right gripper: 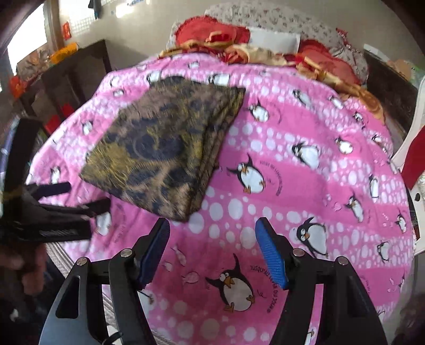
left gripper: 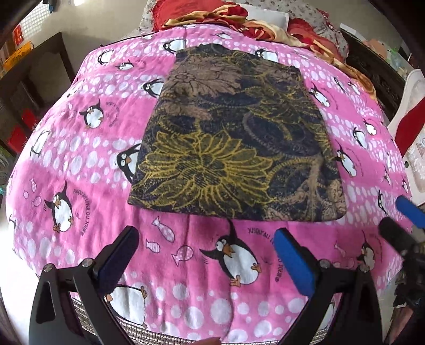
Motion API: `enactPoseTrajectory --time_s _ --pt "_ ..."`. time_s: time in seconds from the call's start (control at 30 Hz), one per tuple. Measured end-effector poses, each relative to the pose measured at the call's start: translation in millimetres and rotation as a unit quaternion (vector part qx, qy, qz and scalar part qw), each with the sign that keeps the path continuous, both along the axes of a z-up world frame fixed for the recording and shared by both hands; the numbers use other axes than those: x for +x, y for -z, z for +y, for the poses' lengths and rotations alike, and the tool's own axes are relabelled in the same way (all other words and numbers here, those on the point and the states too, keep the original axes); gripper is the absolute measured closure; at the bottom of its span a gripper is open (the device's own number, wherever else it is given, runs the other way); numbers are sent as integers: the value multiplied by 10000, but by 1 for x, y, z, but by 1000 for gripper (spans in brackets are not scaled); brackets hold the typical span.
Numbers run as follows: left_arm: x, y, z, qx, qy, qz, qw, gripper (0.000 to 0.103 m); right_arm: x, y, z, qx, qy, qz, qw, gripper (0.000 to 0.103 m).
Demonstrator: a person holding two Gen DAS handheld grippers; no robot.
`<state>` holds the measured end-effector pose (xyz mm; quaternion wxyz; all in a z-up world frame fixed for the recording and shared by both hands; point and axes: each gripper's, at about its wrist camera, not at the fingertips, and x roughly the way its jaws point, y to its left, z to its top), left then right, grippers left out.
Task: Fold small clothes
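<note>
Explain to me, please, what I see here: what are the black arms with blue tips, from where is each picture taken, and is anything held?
Each picture comes from a camera mounted on a hand-held two-finger gripper, looking forward along its fingers. The first shows the left gripper, the second the right gripper; a person holds one in each hand. The blue parts are the finger pads. Both grippers are open over a pink penguin blanket on a bed, and nothing is held. A dark folded cloth with yellow flowers lies flat on the blanket. Red and gold bedding is piled behind it.
</note>
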<state>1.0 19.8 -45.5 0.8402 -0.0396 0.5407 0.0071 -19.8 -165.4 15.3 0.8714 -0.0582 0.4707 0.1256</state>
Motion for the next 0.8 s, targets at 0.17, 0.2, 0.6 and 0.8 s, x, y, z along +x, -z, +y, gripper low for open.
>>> enactPoseTrajectory --time_s 0.17,0.2,0.6,0.8 --pt "0 -5 1 36 19 -52 10000 0 3 -14 10 102 43 -236 9997 34" --pt "1 -5 1 23 14 -47 10000 0 4 -14 10 114 35 -234 9997 34" --pt "0 -6 -6 -31 115 -54 9999 0 1 -3 8 194 53 -82 9998 34" --pt "-2 -13 -13 -19 253 -291 9993 0 3 -3 7 186 78 -86 9998 34"
